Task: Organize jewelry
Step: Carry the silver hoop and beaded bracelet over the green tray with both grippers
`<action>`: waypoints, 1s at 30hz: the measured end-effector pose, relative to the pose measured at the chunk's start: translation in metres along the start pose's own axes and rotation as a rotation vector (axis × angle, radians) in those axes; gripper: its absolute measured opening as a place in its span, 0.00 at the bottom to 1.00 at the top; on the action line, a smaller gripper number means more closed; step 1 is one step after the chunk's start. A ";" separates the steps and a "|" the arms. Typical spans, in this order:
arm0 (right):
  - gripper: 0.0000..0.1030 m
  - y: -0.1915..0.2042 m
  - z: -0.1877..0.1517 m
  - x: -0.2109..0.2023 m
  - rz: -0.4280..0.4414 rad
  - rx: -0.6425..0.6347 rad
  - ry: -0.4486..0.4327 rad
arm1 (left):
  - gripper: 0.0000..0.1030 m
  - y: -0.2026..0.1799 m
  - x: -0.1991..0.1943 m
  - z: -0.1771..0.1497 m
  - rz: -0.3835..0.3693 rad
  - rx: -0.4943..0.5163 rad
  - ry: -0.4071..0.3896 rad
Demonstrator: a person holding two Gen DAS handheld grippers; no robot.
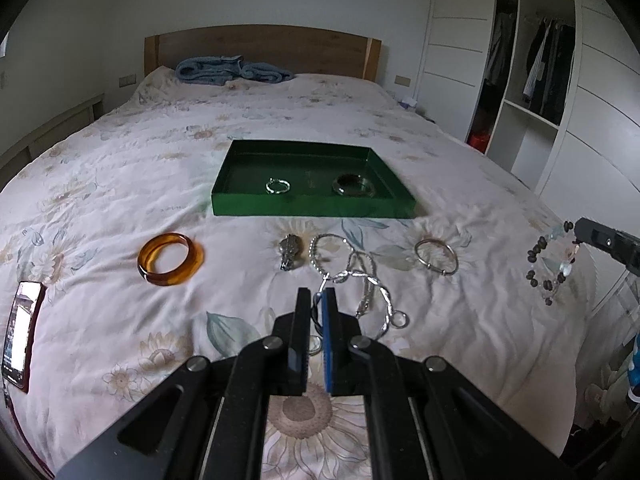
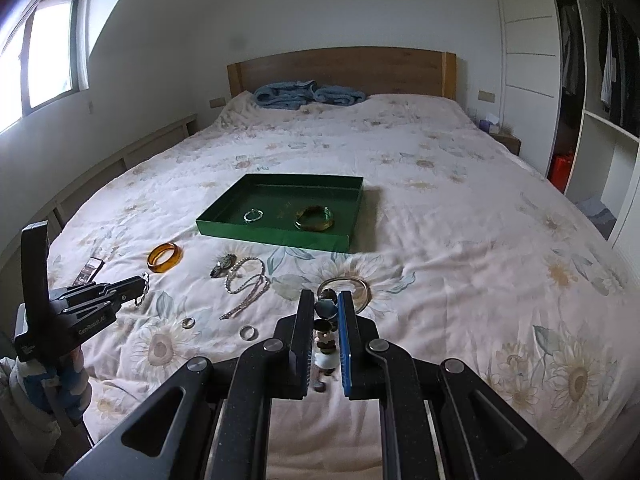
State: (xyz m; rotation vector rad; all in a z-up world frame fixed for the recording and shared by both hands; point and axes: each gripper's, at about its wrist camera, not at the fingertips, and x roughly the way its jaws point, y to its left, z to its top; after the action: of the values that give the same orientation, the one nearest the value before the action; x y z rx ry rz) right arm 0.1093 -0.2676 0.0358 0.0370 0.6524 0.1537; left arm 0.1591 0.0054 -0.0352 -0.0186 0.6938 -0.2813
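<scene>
My left gripper (image 1: 316, 296) (image 2: 143, 285) is shut on a small silver piece (image 2: 141, 295) that dangles from its tips above the bed. My right gripper (image 2: 326, 300) (image 1: 576, 236) is shut on a beaded bracelet (image 1: 552, 268) (image 2: 325, 336) of dark and pale beads, hanging in a loop. A green tray (image 1: 312, 205) (image 2: 272, 237) lies ahead with a silver bracelet (image 1: 277, 186) and a dark green bangle (image 1: 354, 186) in it. On the floral cover before the tray lie an amber bangle (image 1: 170, 260), a pendant (image 1: 289, 254), a bead chain (image 1: 328, 252) and a silver bangle (image 1: 435, 256).
A twisted silver chain (image 1: 376, 300) and a ring (image 1: 400, 320) lie near my left fingertips. A phone (image 1: 22, 332) rests at the bed's left edge. A blue blanket (image 1: 232, 70) lies by the headboard. An open wardrobe (image 1: 540, 60) stands to the right.
</scene>
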 end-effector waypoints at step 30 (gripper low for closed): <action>0.11 0.039 0.150 0.110 0.090 -0.111 -0.068 | 0.04 0.056 0.062 0.125 0.114 -0.026 -0.040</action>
State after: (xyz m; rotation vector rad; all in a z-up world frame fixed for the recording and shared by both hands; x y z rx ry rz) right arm 0.2816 -0.2102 0.0919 -0.0356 0.5735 0.2745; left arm 0.2976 0.0337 0.0160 -0.0100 0.6563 -0.1624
